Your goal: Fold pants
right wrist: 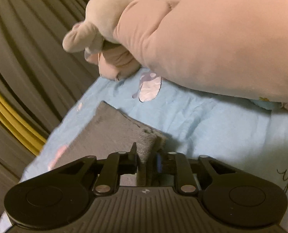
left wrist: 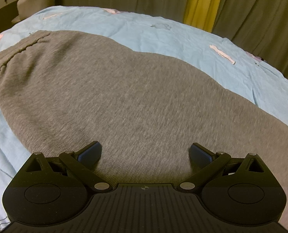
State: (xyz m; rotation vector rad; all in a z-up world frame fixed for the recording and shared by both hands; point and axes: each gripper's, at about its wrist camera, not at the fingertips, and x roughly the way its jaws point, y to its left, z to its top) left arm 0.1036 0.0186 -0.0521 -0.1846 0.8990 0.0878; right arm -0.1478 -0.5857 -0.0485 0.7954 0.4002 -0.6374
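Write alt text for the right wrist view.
The right tongs pinch a bunched fold of the grey pants, which lie on a light blue bedsheet. Beyond them rests a large pink plush toy, with draped curtains at left.

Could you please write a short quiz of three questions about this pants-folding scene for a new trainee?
1. True or false: the left tongs are shut on the grey pants.
2. What do the right tongs pinch? A) the blue bedsheet B) a fold of the pants C) the plush toy
3. Fill in: the ribbed waistband lies at the far ____ in the left wrist view.

Key: 1 false, they stand open above the cloth; 2 B; 3 left.
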